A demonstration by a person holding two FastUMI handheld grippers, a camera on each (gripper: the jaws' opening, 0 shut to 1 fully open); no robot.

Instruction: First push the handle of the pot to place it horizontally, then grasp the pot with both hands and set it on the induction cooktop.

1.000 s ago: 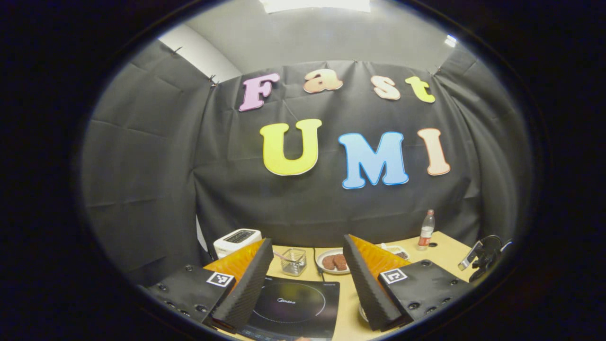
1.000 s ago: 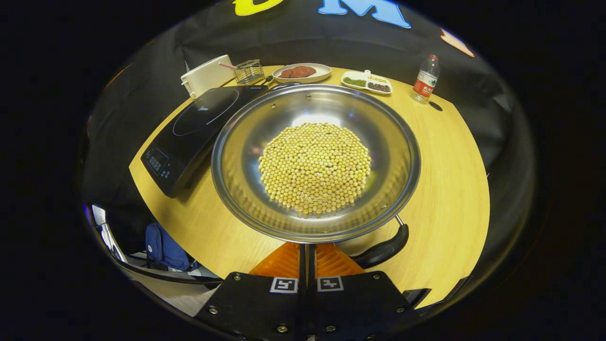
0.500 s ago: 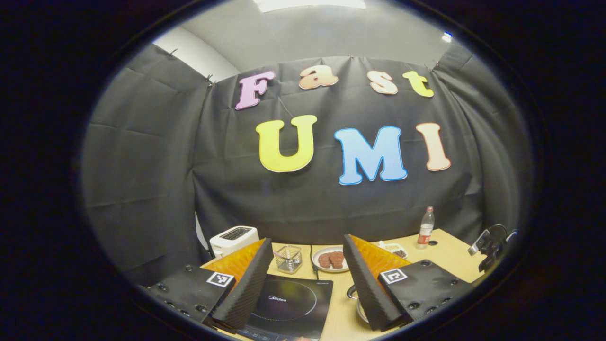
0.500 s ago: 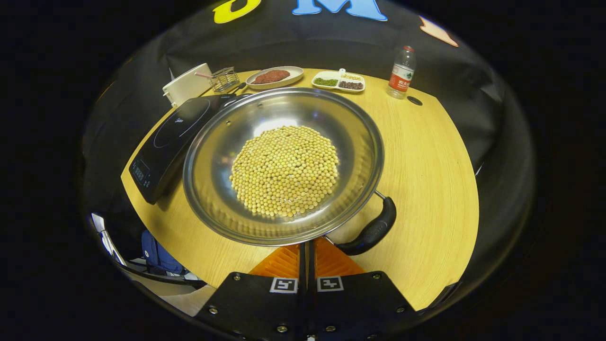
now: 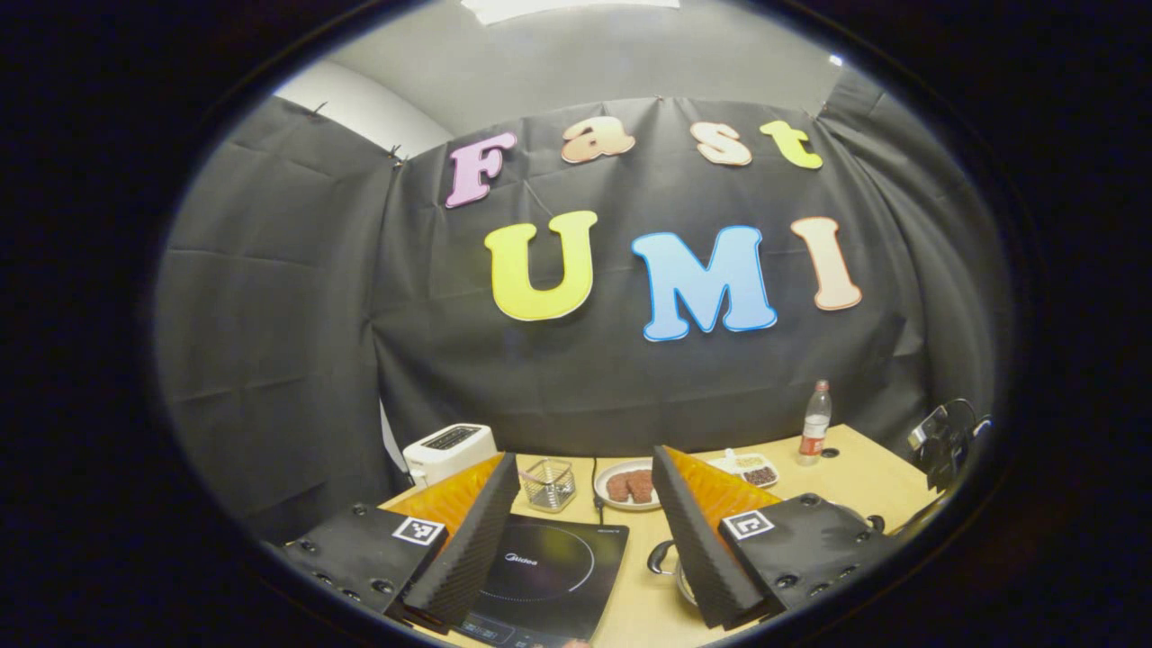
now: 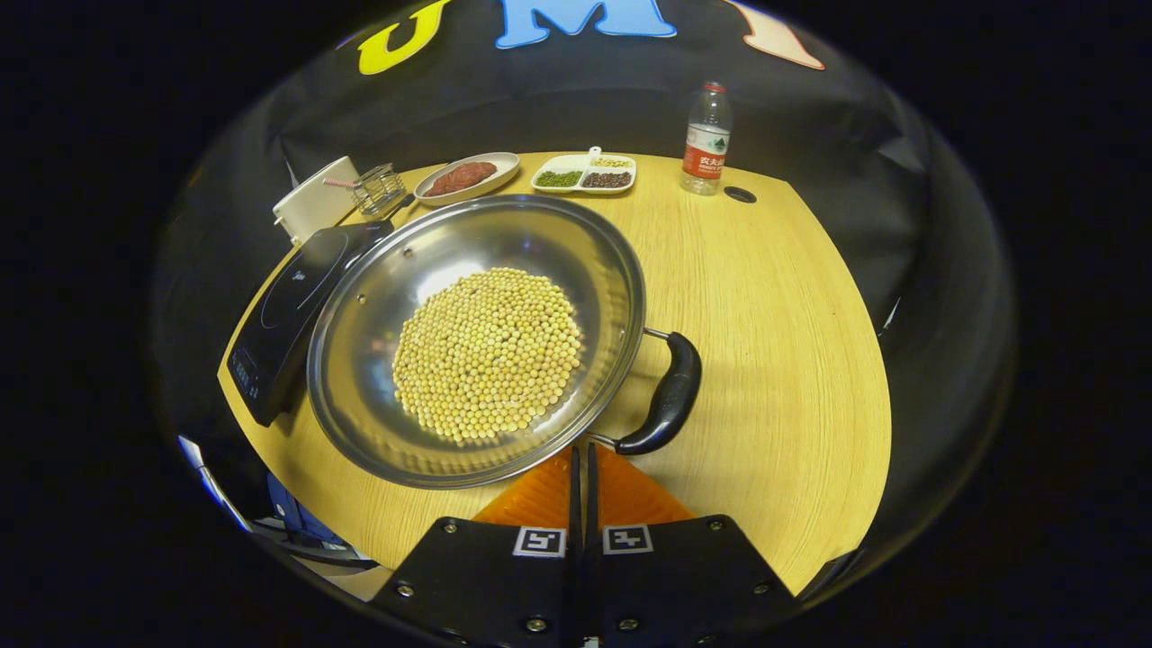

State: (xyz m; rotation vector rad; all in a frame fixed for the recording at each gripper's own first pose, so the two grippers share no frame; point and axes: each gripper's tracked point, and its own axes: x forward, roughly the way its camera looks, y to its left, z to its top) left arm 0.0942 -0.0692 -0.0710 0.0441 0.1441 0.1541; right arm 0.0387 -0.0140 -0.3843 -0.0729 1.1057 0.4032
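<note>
In the right gripper view a wide steel pot full of yellow beans rests on the wooden table. Its black side handle points right. My right gripper is shut with nothing between its fingers, tips just below the rim beside the handle's near end. The black induction cooktop lies left of the pot, partly under its rim. In the left gripper view my left gripper hovers open above the cooktop, with the pot's other small handle beside its right finger.
At the table's far edge stand a white toaster, a wire basket, a plate of meat, a divided dish and a water bottle. A black clamp-like device sits at the right edge.
The pot's black handle has swung from the near side round to the right, and the pot sits further left in the right gripper view. The left gripper has drawn back, bringing the pot's small handle into view.
</note>
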